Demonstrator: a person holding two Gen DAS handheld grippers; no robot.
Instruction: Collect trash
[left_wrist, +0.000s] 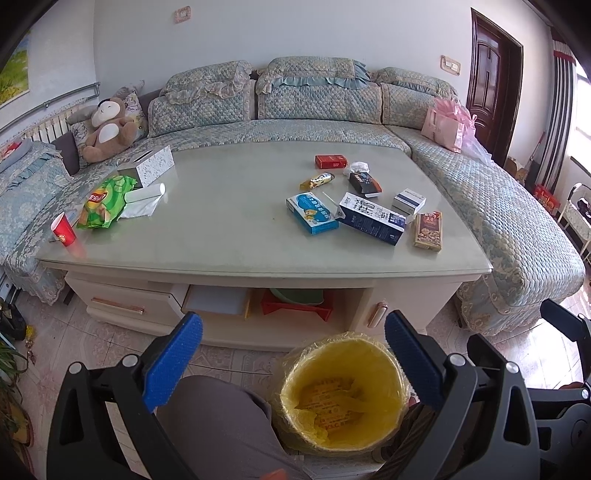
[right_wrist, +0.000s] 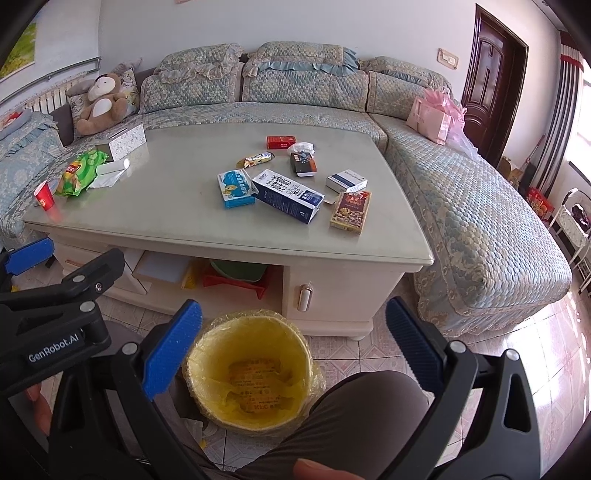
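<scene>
Several pieces of trash lie on the coffee table (left_wrist: 229, 236): a navy milk carton (left_wrist: 371, 218) (right_wrist: 287, 195), a light blue box (left_wrist: 312, 213) (right_wrist: 235, 188), a brown snack box (left_wrist: 428, 231) (right_wrist: 351, 213), a white-blue box (left_wrist: 409, 201), a black box (left_wrist: 365, 183), a red pack (left_wrist: 331, 161), a candy wrapper (left_wrist: 317, 181) and crumpled paper (left_wrist: 357, 166). A bin with a yellow liner (left_wrist: 343, 391) (right_wrist: 251, 369) stands on the floor before the table. My left gripper (left_wrist: 293, 354) and right gripper (right_wrist: 293, 347) are open and empty, held low above the bin.
At the table's left end stand a red cup (left_wrist: 63, 229), a green chip bag (left_wrist: 105, 201), a tissue pack (left_wrist: 146, 197) and a tissue box (left_wrist: 151, 164). A sofa (left_wrist: 498, 206) wraps the table's back and right. My knees flank the bin.
</scene>
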